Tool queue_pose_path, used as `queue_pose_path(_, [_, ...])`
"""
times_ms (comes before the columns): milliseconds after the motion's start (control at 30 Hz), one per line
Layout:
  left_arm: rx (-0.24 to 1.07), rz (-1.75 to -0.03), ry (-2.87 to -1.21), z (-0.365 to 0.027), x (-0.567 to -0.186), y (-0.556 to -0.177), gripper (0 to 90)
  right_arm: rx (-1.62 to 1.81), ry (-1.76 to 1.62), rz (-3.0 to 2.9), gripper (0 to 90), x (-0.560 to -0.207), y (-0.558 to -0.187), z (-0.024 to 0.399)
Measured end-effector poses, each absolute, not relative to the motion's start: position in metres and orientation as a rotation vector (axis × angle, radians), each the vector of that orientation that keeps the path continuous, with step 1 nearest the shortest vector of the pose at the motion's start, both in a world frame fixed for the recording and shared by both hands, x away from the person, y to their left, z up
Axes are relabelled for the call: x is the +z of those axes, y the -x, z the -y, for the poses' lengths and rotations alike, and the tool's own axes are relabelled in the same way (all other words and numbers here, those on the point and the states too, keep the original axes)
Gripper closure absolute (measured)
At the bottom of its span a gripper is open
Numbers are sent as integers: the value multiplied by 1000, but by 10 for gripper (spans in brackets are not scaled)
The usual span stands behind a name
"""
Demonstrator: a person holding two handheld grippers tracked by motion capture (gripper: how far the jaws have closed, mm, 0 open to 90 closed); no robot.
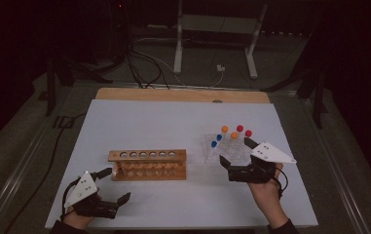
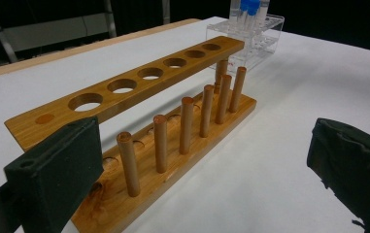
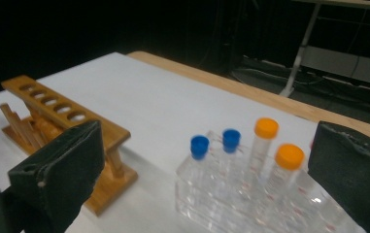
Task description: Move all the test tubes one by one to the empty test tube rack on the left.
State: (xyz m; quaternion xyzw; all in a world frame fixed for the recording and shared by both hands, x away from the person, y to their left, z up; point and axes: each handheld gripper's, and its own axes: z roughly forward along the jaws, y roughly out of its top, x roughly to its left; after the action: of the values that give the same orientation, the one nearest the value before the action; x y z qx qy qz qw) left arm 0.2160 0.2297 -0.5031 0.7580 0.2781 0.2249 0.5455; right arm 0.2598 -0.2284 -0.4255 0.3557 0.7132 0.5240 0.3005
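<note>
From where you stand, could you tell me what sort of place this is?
Probably a lab-style recording bench: a wooden test-tube rack and a clear rack of capped tubes stand on a white table, with cables and metal stand legs on the dark floor behind.

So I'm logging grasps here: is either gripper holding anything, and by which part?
Nothing is held. The left gripper and the right gripper both stand open, with no tube between the jaws.

Red-capped tubes point(image 1: 244, 130) mostly hidden behind right jaw pad at 3 o'clock in right gripper view. Clear rack point(image 3: 231, 199) cut off at 6 o'clock bottom edge there. Blue-capped tubes point(image 2: 249, 6) cropped at 12 o'clock in left gripper view. Tube markings too blurred to read. Wooden rack point(image 2: 139, 121) near corner hidden behind left pad.
</note>
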Motion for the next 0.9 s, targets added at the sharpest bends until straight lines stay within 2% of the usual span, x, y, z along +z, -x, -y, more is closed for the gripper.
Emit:
queue_pose_path(233, [531,-659,-1795,-230,-503,-215,5,1350,-930,-1901,3,-430,-270,211])
queue_pose_path(267, [529,-660,-1794,-230,-503,-216,5,1354,-942,-1906,38,-432,-272,208])
queue_pose_path(733, [530,-660,-1794,-231,-503,-215,5,1248,-1017,-1959,235,-454,-290,192])
queue_pose_path(900, [532,-652,-1799,-230,-503,-215,5,1194,-1064,-2002,368,-460,-293,194])
